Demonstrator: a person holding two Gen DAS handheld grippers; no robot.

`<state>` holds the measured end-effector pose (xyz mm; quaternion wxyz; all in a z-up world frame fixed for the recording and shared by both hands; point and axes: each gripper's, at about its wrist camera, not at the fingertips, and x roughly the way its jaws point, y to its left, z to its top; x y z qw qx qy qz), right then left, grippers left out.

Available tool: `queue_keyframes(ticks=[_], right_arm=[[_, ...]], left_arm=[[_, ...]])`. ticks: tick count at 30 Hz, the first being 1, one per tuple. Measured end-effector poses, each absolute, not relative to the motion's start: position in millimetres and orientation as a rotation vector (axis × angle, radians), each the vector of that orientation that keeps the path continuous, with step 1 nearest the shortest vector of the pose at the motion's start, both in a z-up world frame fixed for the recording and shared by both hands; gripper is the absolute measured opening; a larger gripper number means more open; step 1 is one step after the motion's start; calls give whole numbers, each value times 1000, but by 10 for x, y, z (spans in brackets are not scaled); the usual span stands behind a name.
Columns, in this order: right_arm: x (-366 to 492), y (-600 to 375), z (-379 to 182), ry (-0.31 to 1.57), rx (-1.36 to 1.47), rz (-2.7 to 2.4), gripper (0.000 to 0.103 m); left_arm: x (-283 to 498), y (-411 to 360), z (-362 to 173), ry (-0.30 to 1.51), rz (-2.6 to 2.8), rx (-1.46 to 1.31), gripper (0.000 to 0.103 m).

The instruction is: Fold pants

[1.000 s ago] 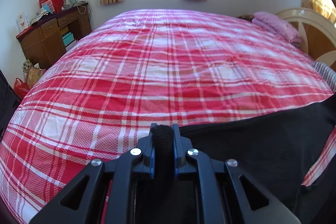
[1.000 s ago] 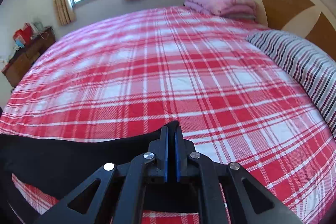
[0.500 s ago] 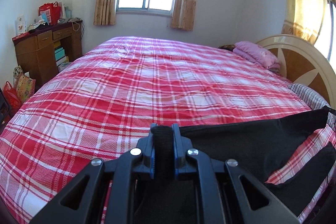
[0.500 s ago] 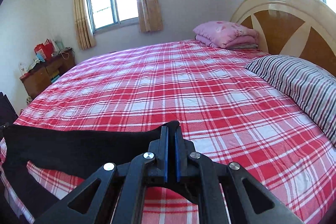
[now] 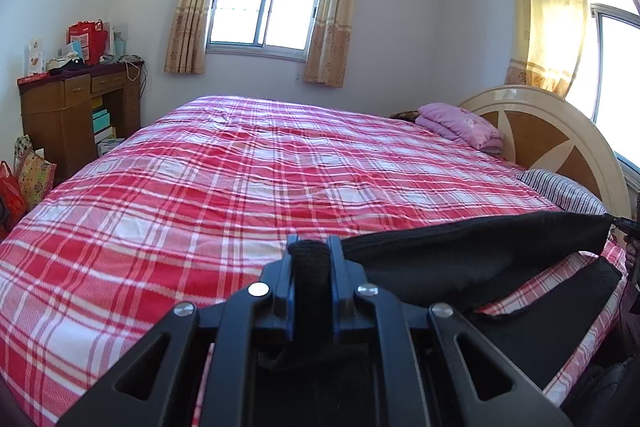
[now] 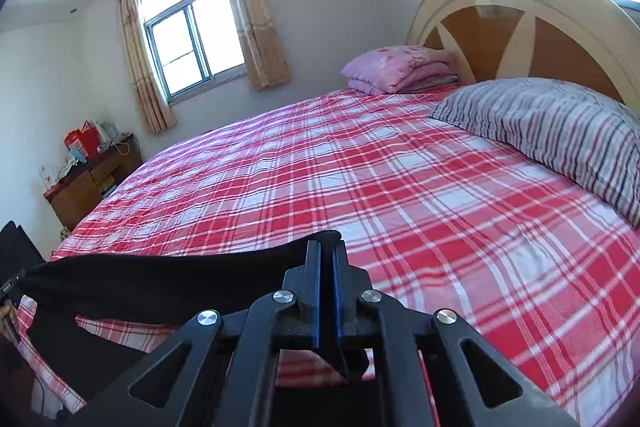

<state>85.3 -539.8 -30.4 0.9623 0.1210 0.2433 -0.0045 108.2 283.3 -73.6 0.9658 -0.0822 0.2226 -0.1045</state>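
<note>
The black pants [image 5: 460, 259] hang stretched in the air above the near edge of the bed [image 5: 260, 179], pulled taut between the two grippers, with the legs drooping down over the bedside. The left gripper [image 5: 310, 255] has its fingers clamped tight on a bunched end of the cloth. The right gripper [image 6: 327, 259] pinches the other end, its fingers closed with only a thin fold of fabric between them. Beneath the pants lies the red and white checked bedspread [image 6: 360, 179]. Off toward the rounded headboard [image 6: 520, 27] rest a striped pillow [image 6: 560, 131] and a folded pink blanket [image 6: 396, 69]. Across the room, a window [image 5: 266, 11] with tan curtains [image 5: 190, 7] lets in daylight, and a cluttered wooden desk [image 5: 76, 119] stands against the wall.
</note>
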Motion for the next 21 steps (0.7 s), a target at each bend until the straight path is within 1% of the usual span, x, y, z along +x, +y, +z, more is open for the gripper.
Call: queue_keyframes(ticks=[7, 13, 16, 19, 21], right_arm=[[507, -5507, -482, 508, 283, -16, 5], [285, -5468, -712, 566, 272, -11, 5], [161, -5471, -811, 588, 275, -17, 5], [100, -5515, -881, 615, 271, -43, 5], [82, -5568, -933, 652, 284, -90, 5]], left_arm=[[766, 2920, -996, 472, -256, -180, 13], [556, 2878, -1293, 520, -261, -113, 14], [485, 2907, -1374, 522, -266, -113, 17], [432, 2949, -1413, 519, -267, -120, 27], [384, 3003, -1403, 506, -258, -136, 41]])
